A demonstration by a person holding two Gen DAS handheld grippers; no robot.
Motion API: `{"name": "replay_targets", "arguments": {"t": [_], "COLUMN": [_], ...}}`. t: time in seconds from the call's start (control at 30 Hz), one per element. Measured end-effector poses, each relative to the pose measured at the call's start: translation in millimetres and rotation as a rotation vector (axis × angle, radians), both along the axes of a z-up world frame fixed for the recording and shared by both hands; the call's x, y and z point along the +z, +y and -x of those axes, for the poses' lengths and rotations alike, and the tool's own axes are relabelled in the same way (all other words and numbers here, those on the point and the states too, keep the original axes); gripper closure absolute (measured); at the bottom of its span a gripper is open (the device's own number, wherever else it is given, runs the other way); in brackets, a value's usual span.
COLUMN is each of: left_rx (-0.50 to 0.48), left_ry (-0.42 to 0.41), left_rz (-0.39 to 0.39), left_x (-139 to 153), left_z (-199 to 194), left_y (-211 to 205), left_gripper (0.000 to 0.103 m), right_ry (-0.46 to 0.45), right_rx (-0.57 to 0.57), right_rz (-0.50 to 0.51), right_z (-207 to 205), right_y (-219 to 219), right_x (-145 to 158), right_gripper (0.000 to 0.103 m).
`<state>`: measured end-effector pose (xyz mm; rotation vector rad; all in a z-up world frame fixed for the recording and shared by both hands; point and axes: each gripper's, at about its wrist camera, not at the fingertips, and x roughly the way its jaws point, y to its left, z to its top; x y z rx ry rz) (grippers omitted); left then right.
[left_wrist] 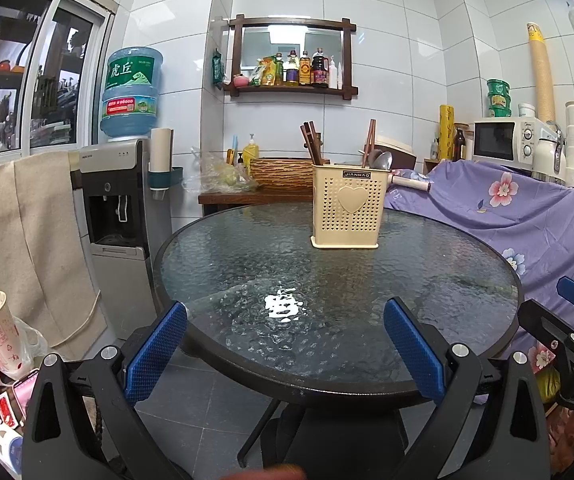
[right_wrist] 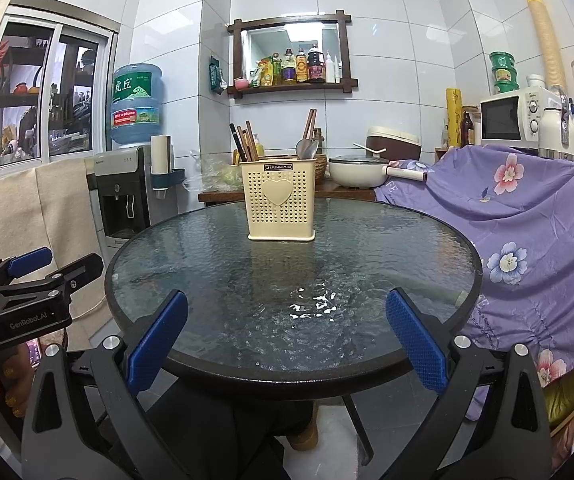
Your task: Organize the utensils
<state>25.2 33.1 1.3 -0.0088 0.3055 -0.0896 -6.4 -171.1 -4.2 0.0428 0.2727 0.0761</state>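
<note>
A cream perforated utensil holder (left_wrist: 347, 205) with a heart on its front stands upright on the far part of a round glass table (left_wrist: 247, 264). It also shows in the right wrist view (right_wrist: 280, 202) on the table (right_wrist: 191, 264). Brown chopsticks (left_wrist: 311, 142) stand in its left compartment, and metal spoons (left_wrist: 382, 160) with more chopsticks in its right one. My left gripper (left_wrist: 285, 346) is open and empty over the table's near edge. My right gripper (right_wrist: 287, 340) is open and empty, also at the near edge. Each gripper appears at the side of the other's view.
A water dispenser (left_wrist: 115, 204) stands left of the table. A purple flowered cloth (right_wrist: 527, 220) covers furniture on the right, with a microwave (right_wrist: 515, 120) behind. A wooden side table behind holds a white pot (right_wrist: 357, 170) and a basket.
</note>
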Motion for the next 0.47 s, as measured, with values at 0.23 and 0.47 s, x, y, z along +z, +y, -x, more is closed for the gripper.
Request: {"name": "replay_targets", "arguments": {"t": [0.23, 0.47], "left_rx": [-0.001, 0.002], "left_ry": [-0.008, 0.003], "left_rz": [0.01, 0.006], "left_x": [0.7, 0.0], "left_z": [1.8, 0.3], "left_y": [4.1, 5.2], "left_gripper": [0.006, 0.006], "right_ry": [0.004, 0.004], "right_rx": [-0.002, 0.0], "right_rz": [-0.003, -0.003], "right_z": [0.0, 0.1], "right_y": [-2.9, -3.0], "right_x": [-0.2, -0.7], "right_gripper": [0.006, 0.006]}}
